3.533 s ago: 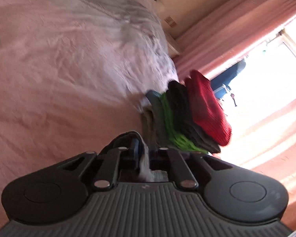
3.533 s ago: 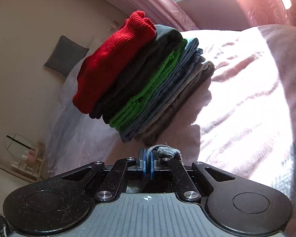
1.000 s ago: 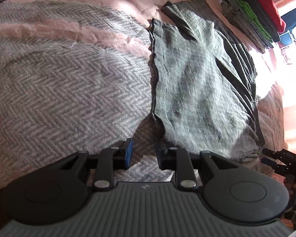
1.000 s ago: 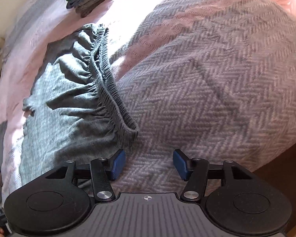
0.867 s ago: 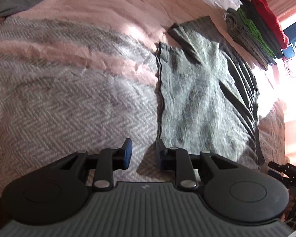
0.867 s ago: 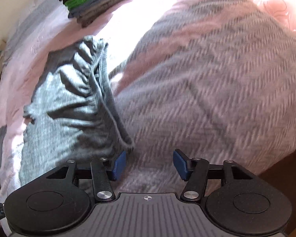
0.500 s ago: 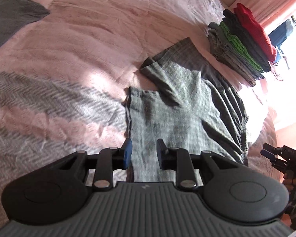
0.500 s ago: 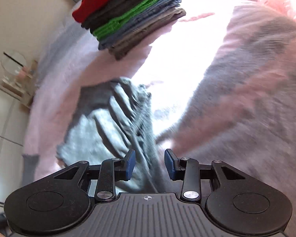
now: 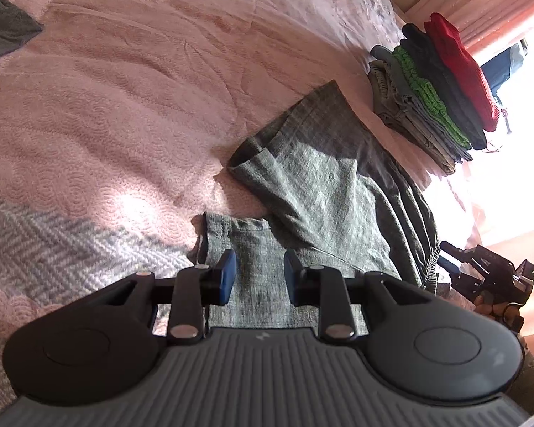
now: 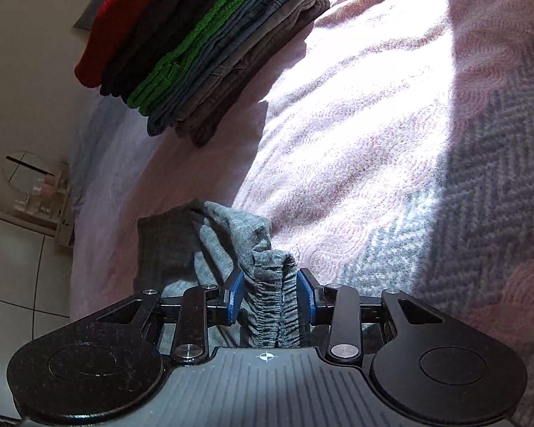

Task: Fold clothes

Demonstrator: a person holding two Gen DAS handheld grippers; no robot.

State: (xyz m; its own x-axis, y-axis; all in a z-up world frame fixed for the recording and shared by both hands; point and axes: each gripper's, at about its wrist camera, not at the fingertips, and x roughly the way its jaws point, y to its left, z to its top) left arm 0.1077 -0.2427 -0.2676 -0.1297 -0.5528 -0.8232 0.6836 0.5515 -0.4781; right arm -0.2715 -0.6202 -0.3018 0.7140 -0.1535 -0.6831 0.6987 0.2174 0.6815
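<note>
Grey shorts point(image 9: 324, 192) lie spread on the pink bed, one leg hem near my left gripper. My left gripper point(image 9: 256, 277) is open, its blue pads either side of the near leg's cloth. My right gripper point(image 10: 270, 295) is open with the gathered elastic waistband point(image 10: 270, 306) of the shorts between its pads, not clamped. The right gripper also shows at the right edge of the left wrist view point(image 9: 480, 270), at the waistband end.
A stack of folded clothes point(image 9: 434, 89), red on top, sits beyond the shorts; it also shows in the right wrist view point(image 10: 195, 42). A grey herringbone blanket point(image 10: 480, 213) covers the near bed. Another dark garment point(image 9: 0, 32) lies far left.
Both grippers moved forward and down onto the shorts. The right gripper's jaws narrowed and now straddle the waistband; the left's pads now straddle the leg cloth.
</note>
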